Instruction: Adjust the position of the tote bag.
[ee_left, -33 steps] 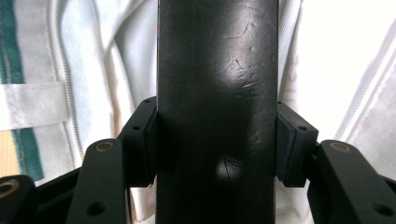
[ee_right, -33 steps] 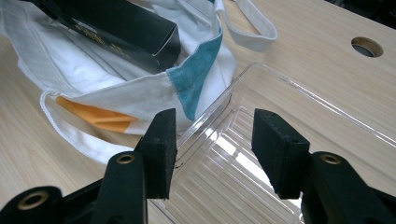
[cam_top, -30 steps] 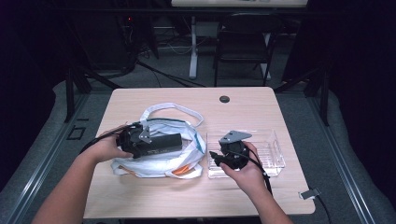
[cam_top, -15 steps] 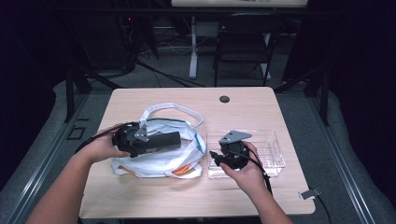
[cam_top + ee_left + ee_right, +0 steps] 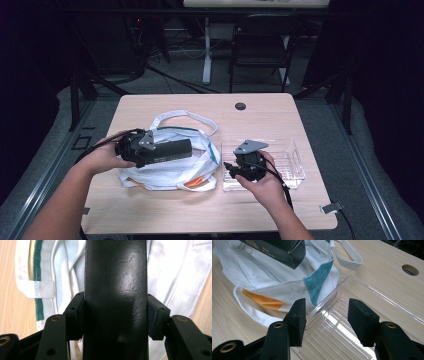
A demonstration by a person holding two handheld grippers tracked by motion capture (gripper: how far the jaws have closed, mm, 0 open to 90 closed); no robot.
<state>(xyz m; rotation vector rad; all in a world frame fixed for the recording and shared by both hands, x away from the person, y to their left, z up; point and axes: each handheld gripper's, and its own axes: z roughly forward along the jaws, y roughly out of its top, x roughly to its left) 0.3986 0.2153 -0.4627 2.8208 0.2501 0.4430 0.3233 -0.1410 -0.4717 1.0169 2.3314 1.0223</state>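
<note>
Left jaws pinch the box (image 5: 115,300) above the bag (image 5: 170,165). Right jaws have just been opening, empty, over the tray (image 5: 372,307). Lift the box slowly toward the tray, clear of the bag.

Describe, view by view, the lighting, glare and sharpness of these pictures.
High view: table brightly lit, room behind dark, detail soft. Left gripper view: the black box clamped in the left gripper reflects a dull sheen. Right gripper view: glare streaks on the clear plastic tray; cloth bag sharp.

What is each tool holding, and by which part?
Left tool clamps a long black box across its two long sides. Right tool holds nothing.
</note>
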